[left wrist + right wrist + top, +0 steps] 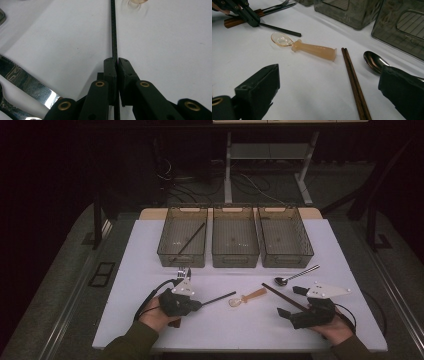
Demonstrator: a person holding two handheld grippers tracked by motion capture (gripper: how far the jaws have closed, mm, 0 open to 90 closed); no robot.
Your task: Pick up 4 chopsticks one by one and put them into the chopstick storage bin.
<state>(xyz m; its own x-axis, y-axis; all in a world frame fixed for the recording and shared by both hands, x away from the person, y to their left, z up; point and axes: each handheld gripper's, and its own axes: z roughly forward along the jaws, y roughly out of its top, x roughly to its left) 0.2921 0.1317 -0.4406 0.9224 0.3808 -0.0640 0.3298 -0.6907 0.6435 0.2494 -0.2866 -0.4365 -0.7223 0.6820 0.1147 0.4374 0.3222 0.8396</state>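
Left gripper (196, 305): we see it near the front left part of the table (150, 245), lying low over the white top; its jaws are pressed together on a thin black chopstick (114, 30).
Black chopstick: it lies on the table and runs from the left gripper toward the middle of the front half; in the left gripper view it goes straight away from the closed jaws.
Right gripper (288, 301): we see it near the front right corner; its jaws stand wide apart and nothing is pressed between them.
Brown chopsticks (354, 80): a pair side by side, flat on the table, passing between the open jaws of the right gripper; we cannot tell if the pads touch them.
Clear orange spoon (304, 46): it lies near the middle of the front half, between the two grippers, apart from both.
Metal spoon (295, 275): on the right side, just in front of the right bin.
Bins (235, 257): three clear bins stand in a row along the back edge; the left one holds one black chopstick (192, 238).
Fork and knife (278, 7): they lie just beside the left gripper.
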